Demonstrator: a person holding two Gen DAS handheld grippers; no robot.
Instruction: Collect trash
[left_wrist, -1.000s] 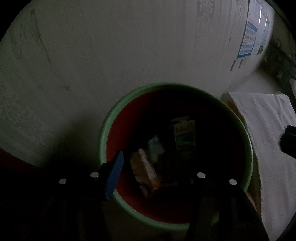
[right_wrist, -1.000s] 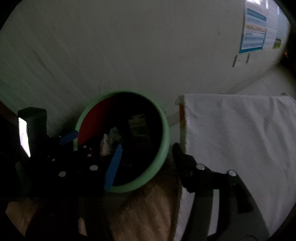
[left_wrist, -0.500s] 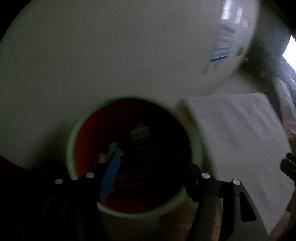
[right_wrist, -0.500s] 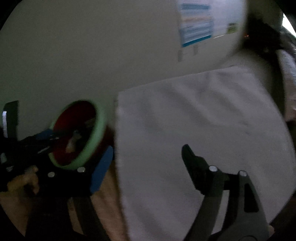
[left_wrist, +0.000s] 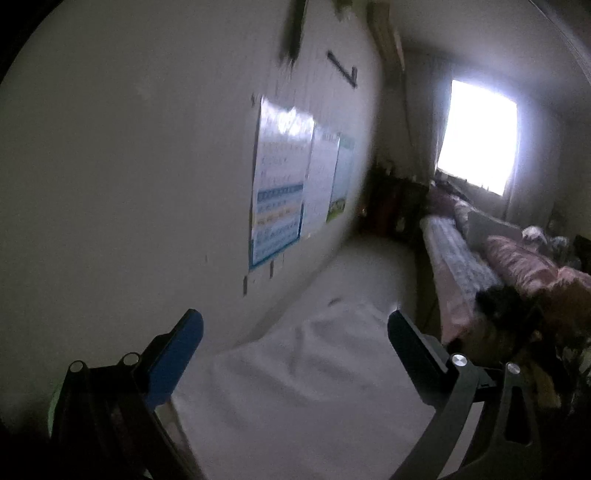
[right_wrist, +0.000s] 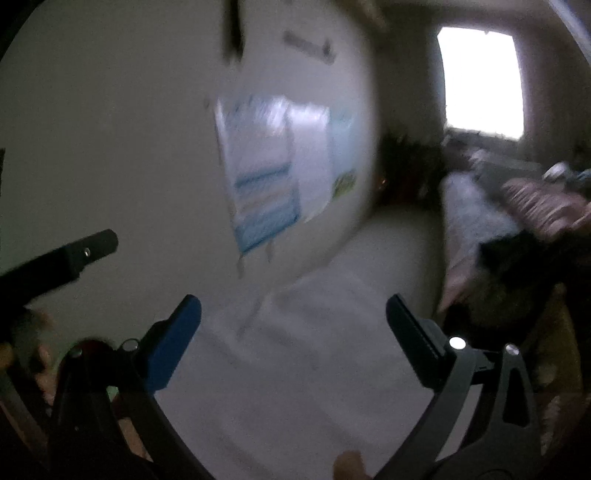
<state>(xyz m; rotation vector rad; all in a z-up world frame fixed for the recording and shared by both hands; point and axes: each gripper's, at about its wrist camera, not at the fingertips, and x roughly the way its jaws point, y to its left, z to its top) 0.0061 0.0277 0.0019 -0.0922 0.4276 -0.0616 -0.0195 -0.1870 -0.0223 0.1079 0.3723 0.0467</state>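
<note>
Left gripper (left_wrist: 295, 328): jaws wide apart, nothing between. Right gripper (right_wrist: 293, 315): jaws wide apart, nothing held. Both aimed over white rectangular cloth (left_wrist: 295, 387) toward far bright window (left_wrist: 478, 136). Green-rimmed trash bin (left_wrist: 53, 406): only rim sliver visible, near left edge, behind left gripper's blue finger (left_wrist: 173, 358). Trash itself not visible. Blue-and-white paper posters (left_wrist: 280, 188) on left wall; frames blurred.

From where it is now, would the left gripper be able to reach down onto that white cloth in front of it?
Probably yes. The left gripper is open with nothing between its fingers, and the white cloth lies directly ahead and below, with nothing visible in between. The picture is blurred, so the gap is hard to judge.
</note>
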